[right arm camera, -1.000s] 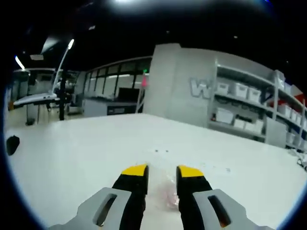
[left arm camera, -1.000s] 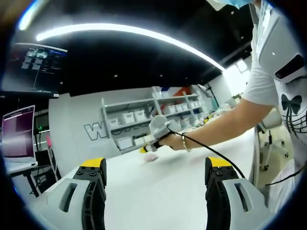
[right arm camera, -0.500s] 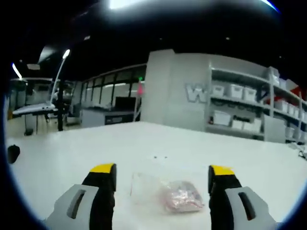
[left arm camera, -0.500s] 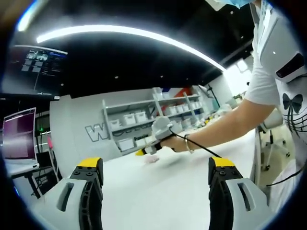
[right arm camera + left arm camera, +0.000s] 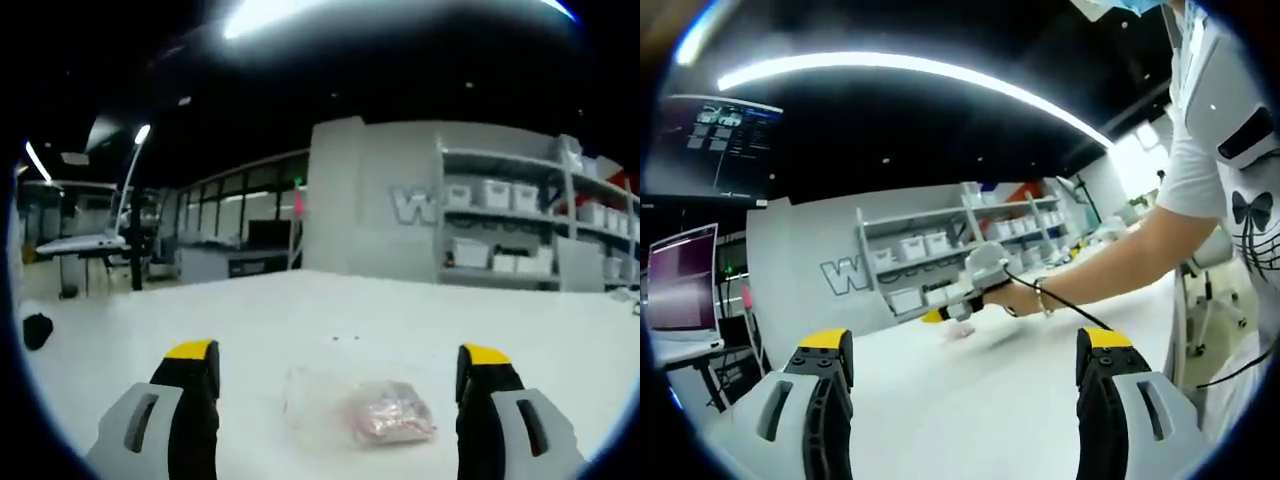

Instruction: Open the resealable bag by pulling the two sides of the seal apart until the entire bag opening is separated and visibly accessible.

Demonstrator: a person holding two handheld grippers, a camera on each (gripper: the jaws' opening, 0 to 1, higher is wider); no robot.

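Observation:
A small clear resealable bag with pinkish contents lies flat on the white table, between and just beyond my right gripper's wide-open jaws. Nothing is held. In the left gripper view my left gripper is open and empty above the table. Far ahead of it a person's hand holds the right gripper over the bag, which shows as a small pale lump.
Grey shelving with white bins stands behind the table. A person in a white shirt stands at the right of the left gripper view, a black cable trailing from the wrist. A monitor sits at the left.
My right gripper opened from nearly shut around the bag to wide open and drew back slightly; the bag now lies free on the table. The left gripper has barely moved.

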